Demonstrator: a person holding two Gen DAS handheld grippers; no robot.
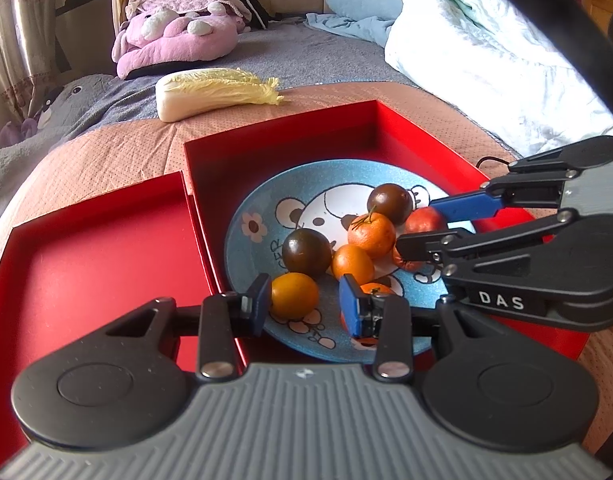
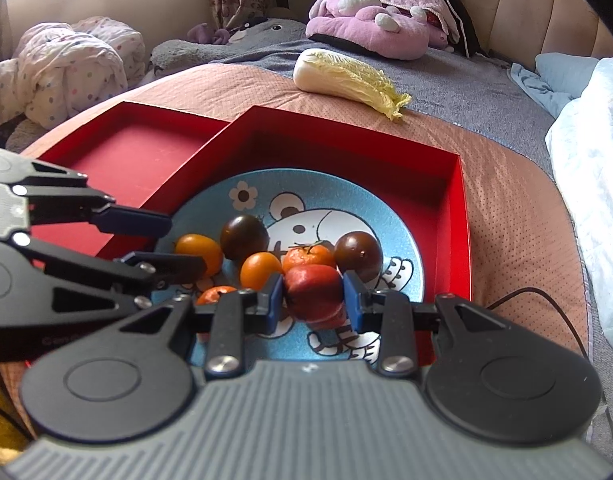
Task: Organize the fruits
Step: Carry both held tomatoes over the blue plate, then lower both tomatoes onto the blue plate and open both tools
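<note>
The right gripper point(image 2: 313, 300) reaches low over the blue bear plate point(image 2: 402, 280), which sits in the deeper red tray point(image 2: 454, 200), its jaws clamped on either side of a red fruit point(image 2: 312, 294). The left gripper point(image 1: 304, 306) comes in level from the opposite side, jaws parted beside an orange fruit point(image 1: 294, 294) (only the left pad touches it). Mandarins and dark tomatoes point(image 1: 306, 252) lie clustered on the plate.

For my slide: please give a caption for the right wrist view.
Right gripper closes around a red fruit on the blue bear plate.
</note>
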